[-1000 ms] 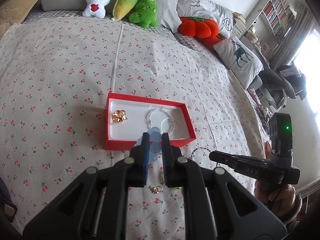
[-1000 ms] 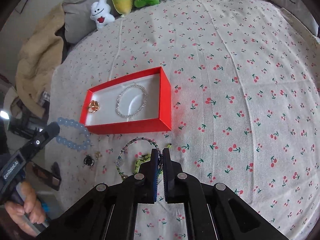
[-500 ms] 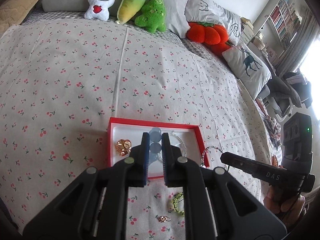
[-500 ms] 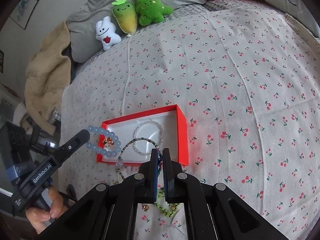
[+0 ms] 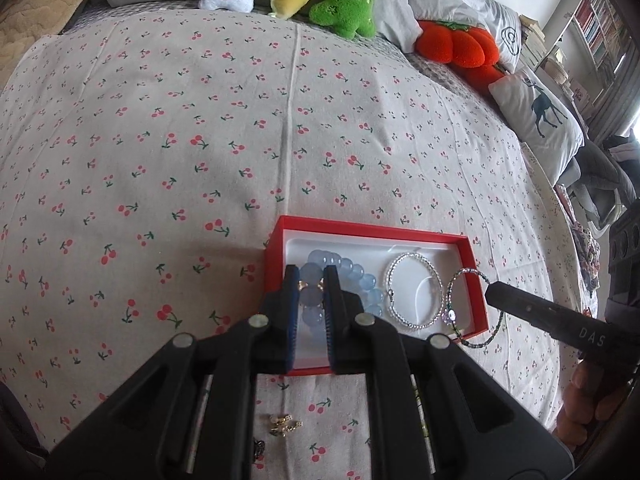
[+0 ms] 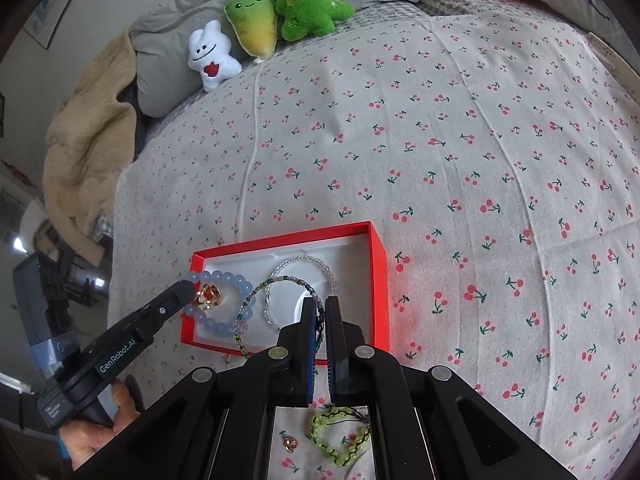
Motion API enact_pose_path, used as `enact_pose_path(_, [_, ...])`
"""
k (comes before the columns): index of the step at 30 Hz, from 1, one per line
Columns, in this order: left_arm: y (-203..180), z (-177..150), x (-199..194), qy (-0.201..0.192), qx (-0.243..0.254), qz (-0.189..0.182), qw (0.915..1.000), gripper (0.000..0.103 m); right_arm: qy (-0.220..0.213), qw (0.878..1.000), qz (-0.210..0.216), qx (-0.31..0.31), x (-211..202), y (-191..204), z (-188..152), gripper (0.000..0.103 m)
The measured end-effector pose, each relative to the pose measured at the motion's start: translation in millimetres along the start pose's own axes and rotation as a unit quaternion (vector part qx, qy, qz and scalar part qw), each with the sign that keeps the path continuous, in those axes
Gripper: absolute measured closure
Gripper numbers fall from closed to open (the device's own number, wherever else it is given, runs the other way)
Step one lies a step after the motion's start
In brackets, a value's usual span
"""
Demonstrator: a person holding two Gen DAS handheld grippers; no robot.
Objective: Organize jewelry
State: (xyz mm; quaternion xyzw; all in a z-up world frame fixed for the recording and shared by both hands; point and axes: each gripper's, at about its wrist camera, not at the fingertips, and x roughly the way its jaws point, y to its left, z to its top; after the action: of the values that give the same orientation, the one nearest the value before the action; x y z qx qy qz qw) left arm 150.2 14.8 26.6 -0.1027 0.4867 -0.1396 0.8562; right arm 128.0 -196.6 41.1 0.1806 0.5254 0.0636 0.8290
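While box (image 5: 476,276) holds bracelets (image 5: 412,294) — three.

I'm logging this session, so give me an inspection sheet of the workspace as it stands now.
Surface: cherry-print bedspread.
Job's things: red box holding clear bead bracelet and gold ring.
Clutter: yellow-green bracelet and small gold piece on the bedspread, outside the box.
Grippers: left claw shut on blue bead bracelet over the box; right claw shut on dark beaded bracelet.
Cables: nothing seen.
Surroundings: plush toys, pillows, beige blanket.
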Motion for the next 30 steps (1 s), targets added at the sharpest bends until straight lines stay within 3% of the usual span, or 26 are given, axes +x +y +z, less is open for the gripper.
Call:
enact_pose_path(7, [-7, -6, 9, 0.010, 0.009, -0.008, 0.9999, 0.090, 0.001, 1.000, -0.005, -0.001, 4, 0, 1, 0.099])
enact_pose_path(16, [-15, -4, -10, -0.011, 0.027, -0.014, 0.9995, 0.089, -0.003, 1.000, -0.018, -0.008, 12, 1, 4, 0.098])
enact_pose_path(18, [-15, -5, -15, -0.013, 0.027, -0.013, 0.9995, 0.085, -0.007, 1.000, -0.021, -0.015, 16, 2, 5, 0.095])
enact_pose_path(23, [-14, -11, -28, -0.016, 0.032, -0.001, 0.9994, 0.057, -0.016, 0.999, -0.029, -0.024, 17, 4, 8, 0.089])
enact_pose_path(30, [-7, -27, -43, -0.001, 0.020, 0.017, 0.9996, 0.033, -0.014, 0.999, -0.023, -0.038, 4, 11, 1, 0.086])
